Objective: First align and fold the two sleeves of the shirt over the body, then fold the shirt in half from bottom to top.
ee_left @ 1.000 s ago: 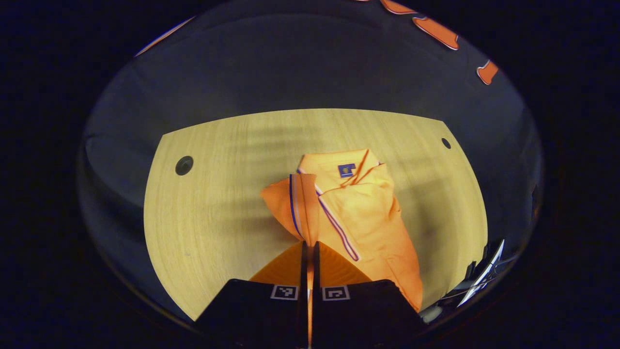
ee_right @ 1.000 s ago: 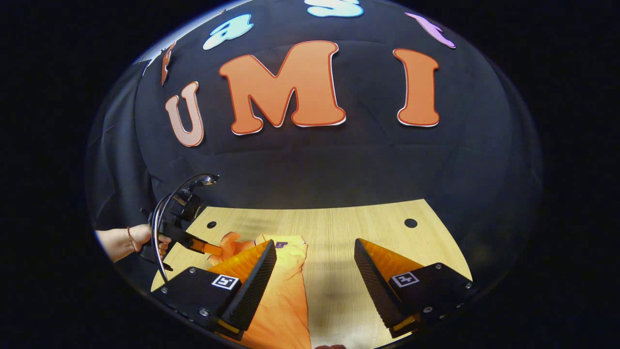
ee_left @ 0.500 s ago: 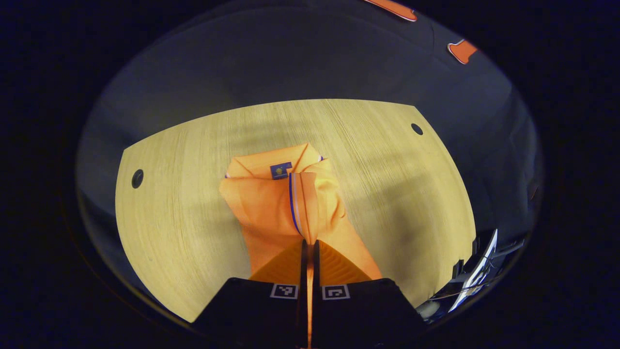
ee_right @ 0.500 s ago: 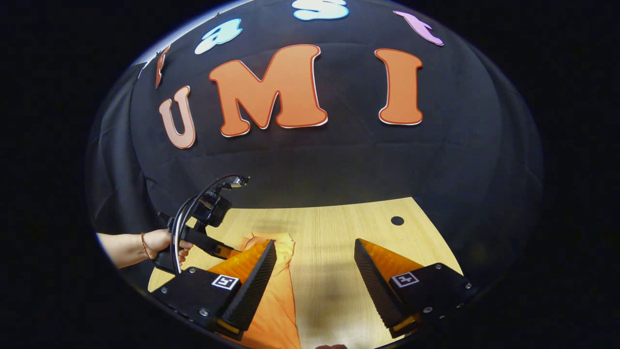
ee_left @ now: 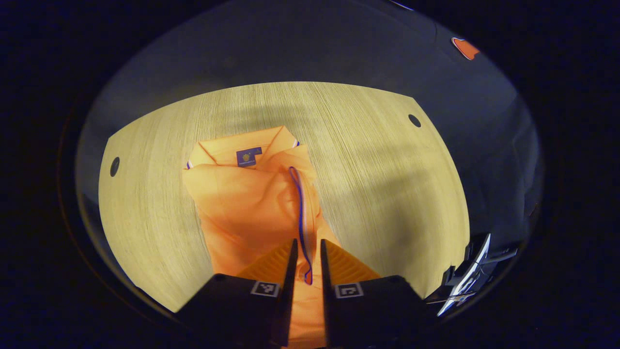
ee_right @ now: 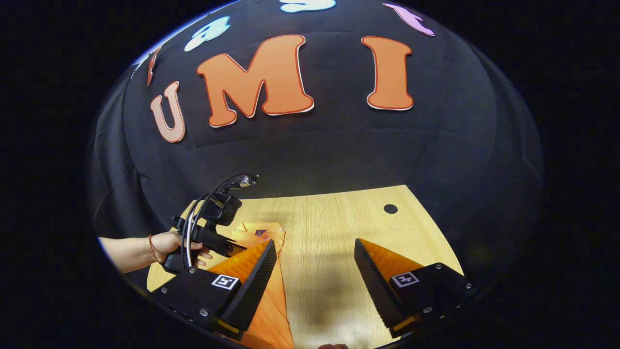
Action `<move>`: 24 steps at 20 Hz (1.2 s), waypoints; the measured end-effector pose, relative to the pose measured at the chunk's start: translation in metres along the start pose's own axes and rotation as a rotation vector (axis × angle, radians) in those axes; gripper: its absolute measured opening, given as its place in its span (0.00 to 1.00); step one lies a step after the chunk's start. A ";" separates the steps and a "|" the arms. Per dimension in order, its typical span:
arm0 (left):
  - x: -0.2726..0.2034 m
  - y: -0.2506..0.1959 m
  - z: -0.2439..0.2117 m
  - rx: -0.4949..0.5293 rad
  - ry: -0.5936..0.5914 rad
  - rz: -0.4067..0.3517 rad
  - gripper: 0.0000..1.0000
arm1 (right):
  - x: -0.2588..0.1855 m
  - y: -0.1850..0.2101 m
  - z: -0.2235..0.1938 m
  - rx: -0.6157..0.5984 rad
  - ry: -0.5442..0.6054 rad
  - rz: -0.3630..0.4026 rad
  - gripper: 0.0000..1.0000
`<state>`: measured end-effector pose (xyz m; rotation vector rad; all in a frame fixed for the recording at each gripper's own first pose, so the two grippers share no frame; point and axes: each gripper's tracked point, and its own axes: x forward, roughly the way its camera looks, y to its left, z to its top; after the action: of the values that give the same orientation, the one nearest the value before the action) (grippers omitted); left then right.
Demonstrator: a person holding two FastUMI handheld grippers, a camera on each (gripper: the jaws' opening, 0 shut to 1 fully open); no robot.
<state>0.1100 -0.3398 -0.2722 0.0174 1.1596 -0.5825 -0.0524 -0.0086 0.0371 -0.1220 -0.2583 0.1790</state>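
An orange polo shirt [ee_left: 242, 203] lies on the wooden table [ee_left: 387, 169], collar and label at the far end, with both sleeves folded over the body. The striped cuff [ee_left: 301, 203] of one sleeve runs down between the fingers of my left gripper [ee_left: 306, 247], which stand slightly apart and open over the cloth. In the right gripper view the shirt [ee_right: 264, 235] sits left of centre, and the left gripper [ee_right: 237, 249] hovers over it, held by a hand [ee_right: 169, 242]. My right gripper [ee_right: 315, 257] is wide open above bare table [ee_right: 329, 218], holding nothing.
The table has round holes near its far corners [ee_left: 414, 120] [ee_left: 115, 166] [ee_right: 390, 209]. Black cloth walls stand close behind the table. A metal and black device part [ee_left: 467, 276] shows at the table's near right edge in the left gripper view.
My left gripper carried the sleeve across the shirt body, then its fingers parted and the cuff now lies loose between them. The right gripper stayed open and rose slightly.
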 end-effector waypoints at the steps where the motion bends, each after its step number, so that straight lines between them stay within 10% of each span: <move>1: -0.001 0.000 0.000 -0.006 -0.005 -0.003 0.48 | -0.001 0.001 0.000 -0.002 0.003 0.001 0.99; 4: -0.008 0.001 -0.001 -0.020 -0.022 -0.005 0.98 | 0.002 0.008 -0.002 -0.007 0.013 0.014 0.99; 24: -0.119 0.102 -0.127 -0.066 -0.188 0.148 0.99 | 0.009 0.105 -0.095 -0.132 0.225 0.101 0.99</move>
<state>0.0147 -0.1634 -0.2510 -0.0083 0.9847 -0.4058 -0.0358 0.0860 -0.0669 -0.2851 -0.0396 0.2470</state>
